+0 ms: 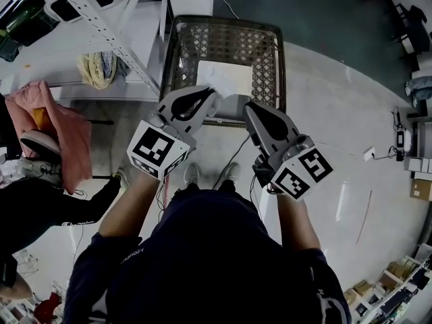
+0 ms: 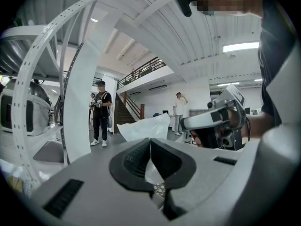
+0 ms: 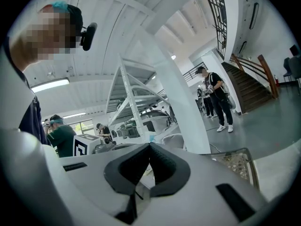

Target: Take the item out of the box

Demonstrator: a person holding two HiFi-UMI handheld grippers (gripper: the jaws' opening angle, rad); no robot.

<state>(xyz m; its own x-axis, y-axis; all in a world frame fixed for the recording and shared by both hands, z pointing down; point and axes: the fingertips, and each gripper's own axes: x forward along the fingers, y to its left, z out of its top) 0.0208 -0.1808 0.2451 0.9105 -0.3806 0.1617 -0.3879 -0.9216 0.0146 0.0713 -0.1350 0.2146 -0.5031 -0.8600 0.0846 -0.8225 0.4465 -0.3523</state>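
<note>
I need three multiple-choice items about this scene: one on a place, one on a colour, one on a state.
1. Where does the lattice crate stand? A on a table; B on the floor; C on a chair.
2. What colour is the bag? A white; B red; C green.
3. The left hand-held gripper is: A wide open; B shut on the bag; C out of view.
Key: 1 B, grey floor surrounds it; 2 A, plainly white; 3 B, its jaws pinch the bag.
</note>
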